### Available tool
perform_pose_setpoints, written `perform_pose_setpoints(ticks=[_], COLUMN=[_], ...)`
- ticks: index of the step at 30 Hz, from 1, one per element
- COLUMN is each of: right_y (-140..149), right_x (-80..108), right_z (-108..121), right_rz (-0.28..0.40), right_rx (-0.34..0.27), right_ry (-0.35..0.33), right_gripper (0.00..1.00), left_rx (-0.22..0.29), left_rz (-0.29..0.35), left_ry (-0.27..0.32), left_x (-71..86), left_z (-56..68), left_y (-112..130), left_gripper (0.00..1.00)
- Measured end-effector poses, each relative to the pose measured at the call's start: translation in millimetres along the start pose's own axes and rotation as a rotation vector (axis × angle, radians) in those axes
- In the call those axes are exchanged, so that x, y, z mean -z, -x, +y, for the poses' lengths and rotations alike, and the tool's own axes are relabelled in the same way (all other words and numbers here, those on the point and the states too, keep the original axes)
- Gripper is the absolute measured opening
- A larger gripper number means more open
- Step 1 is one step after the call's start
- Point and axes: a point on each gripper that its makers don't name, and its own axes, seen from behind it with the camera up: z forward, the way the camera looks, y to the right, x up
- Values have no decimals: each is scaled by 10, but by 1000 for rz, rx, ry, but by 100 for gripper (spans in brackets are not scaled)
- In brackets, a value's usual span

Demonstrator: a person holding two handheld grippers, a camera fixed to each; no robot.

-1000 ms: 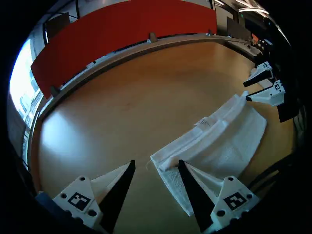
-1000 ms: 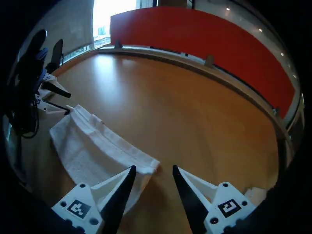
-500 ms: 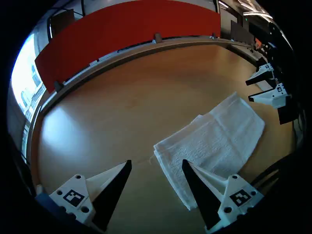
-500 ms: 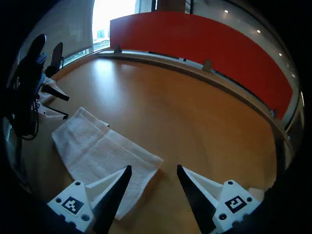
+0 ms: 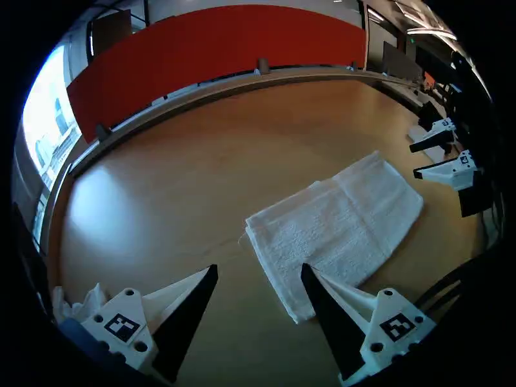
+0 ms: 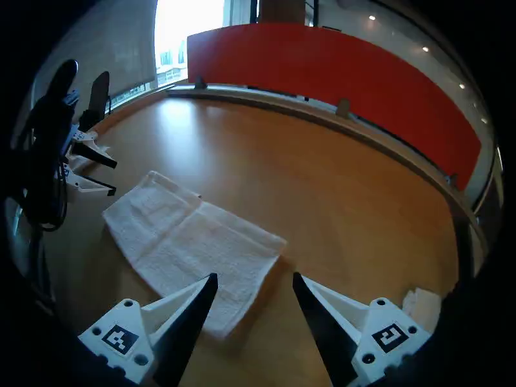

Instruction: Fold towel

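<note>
- Left gripper point(image 5: 258, 267) up close in the left gripper view: fingers spread wide, nothing between them, bare wood showing in the gap.
- Right gripper point(image 6: 254, 275) in the right gripper view, same story: fingers apart and holding nothing.
- A bit of crumpled white cloth point(image 5: 77, 302) peeks in just beside the left gripper's outer finger; a similar white scrap point(image 6: 422, 303) sits at the low edge of the right gripper view.
- And here's the towel point(image 5: 335, 222): white, folded into a long rectangle, lying flat on the wooden table point(image 5: 187, 174). Its near end sits just ahead of the left gripper's right finger.
- From the other side the towel point(image 6: 193, 242) reaches in just ahead of the right gripper's left finger, with a layered edge showing along one side.
- Past the towel's far end, the left gripper view catches the right gripper, its fingers parted and just off the cloth.
- The right gripper view answers with the left gripper near the towel's far corner, fingers parted too.
- Further back, the table point(image 6: 322, 180) runs to a raised rim.
- Behind the rim stands a long red panel point(image 5: 213, 45).
- Farthest off, a bright window point(image 6: 187, 32).
</note>
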Motion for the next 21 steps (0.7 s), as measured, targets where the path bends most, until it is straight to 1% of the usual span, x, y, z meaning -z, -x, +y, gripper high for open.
perform_pose_setpoints(ticks=[15,21], right_y=[285,352], right_x=[368,430], right_z=[-255,-291], right_rz=[0,-1], right_rx=[-23,-32], right_ry=[3,2], right_gripper=[90,90], left_rx=[39,58], left_rz=[-6,-8], left_ry=[10,7], left_x=[340,426], left_z=[190,221], left_y=[383,505], left_gripper=[96,96])
